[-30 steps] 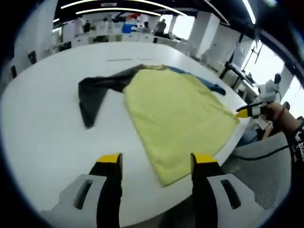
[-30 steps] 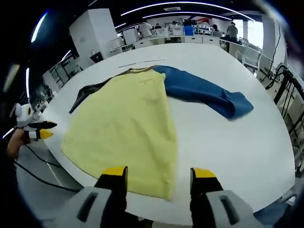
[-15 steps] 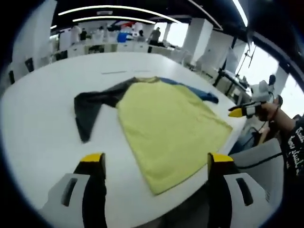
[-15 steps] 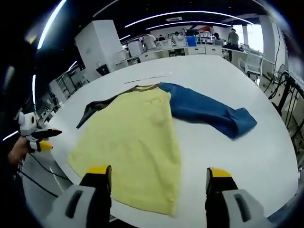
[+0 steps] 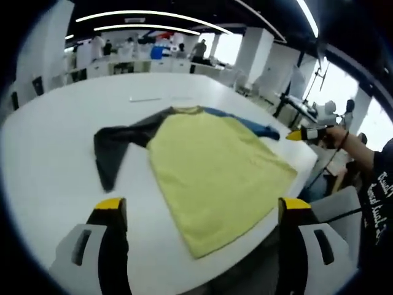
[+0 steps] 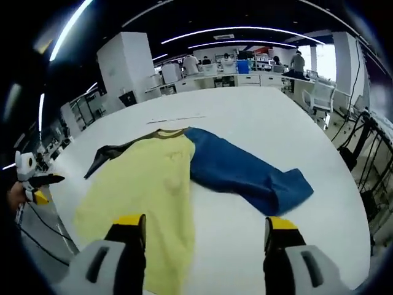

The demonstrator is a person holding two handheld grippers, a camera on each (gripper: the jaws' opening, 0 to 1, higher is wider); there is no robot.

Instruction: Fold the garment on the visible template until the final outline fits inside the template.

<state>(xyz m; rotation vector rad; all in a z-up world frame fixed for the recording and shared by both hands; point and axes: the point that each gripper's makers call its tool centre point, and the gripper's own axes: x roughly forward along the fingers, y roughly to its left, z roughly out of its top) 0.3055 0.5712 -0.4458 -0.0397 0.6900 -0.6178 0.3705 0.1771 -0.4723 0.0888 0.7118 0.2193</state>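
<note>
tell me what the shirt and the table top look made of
Shirt: soft matte fabric, probably a cotton-like knit; it lies limp with shallow wrinkles, yellow body, blue sleeve, dark sleeve. Table: smooth white hard surface with a faint sheen, likely laminate or painted board.

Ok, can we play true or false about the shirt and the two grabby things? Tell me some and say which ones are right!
1. The shirt has a yellow body. True.
2. Both sleeves are the same colour. False: one sleeve is blue and the other is dark grey.
3. The left gripper is pinching the shirt. False: its jaws stand wide open above the white table, holding nothing.
4. The shirt lies spread flat with both sleeves stretched out. True.
5. The right gripper is open. True.
6. The blue sleeve is folded over the yellow part. False: it stretches away from the body onto bare table.
</note>
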